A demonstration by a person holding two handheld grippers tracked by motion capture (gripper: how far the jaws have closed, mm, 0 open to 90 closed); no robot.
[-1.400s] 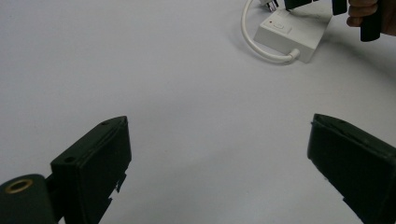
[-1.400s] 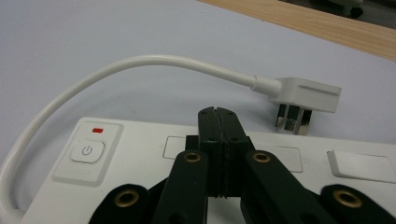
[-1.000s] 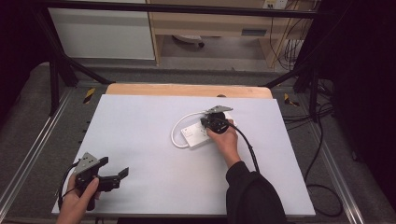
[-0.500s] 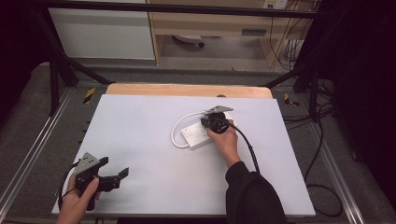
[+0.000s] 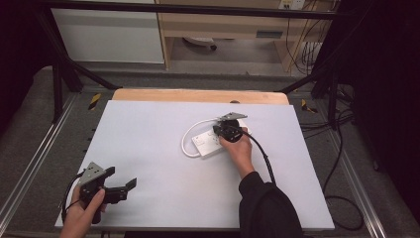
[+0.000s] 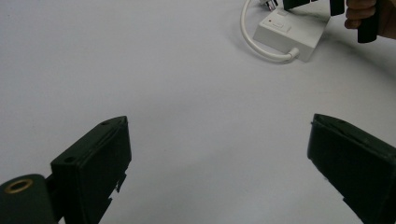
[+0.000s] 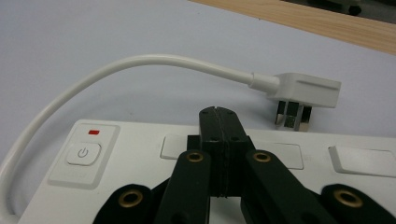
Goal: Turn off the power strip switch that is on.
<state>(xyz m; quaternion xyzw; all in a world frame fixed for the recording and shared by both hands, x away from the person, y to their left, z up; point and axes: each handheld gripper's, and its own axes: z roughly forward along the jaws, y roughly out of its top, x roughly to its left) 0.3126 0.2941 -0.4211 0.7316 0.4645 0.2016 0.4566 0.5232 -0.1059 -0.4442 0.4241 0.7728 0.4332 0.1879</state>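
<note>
A white power strip [image 5: 204, 145] lies on the pale table mat [image 5: 148, 139], right of centre. Its white cable [image 7: 140, 63] loops round to a three-pin plug [image 7: 303, 91] lying loose on the mat behind it. My right gripper [image 7: 218, 112] is shut with nothing between the jaws. Its tips sit over the strip's top face [image 7: 140, 158], between a socket cover and the power button [image 7: 83, 153]; I cannot tell whether they touch. My left gripper [image 5: 121, 177] is open and empty near the front left edge, pointing toward the strip [image 6: 292, 32].
A wooden strip [image 5: 198, 95] borders the mat's far edge. Metal frame rails [image 5: 34, 148] run along both sides of the table. Black cables [image 5: 341, 148] trail on the floor at the right. Shelving [image 5: 223, 29] stands beyond the table.
</note>
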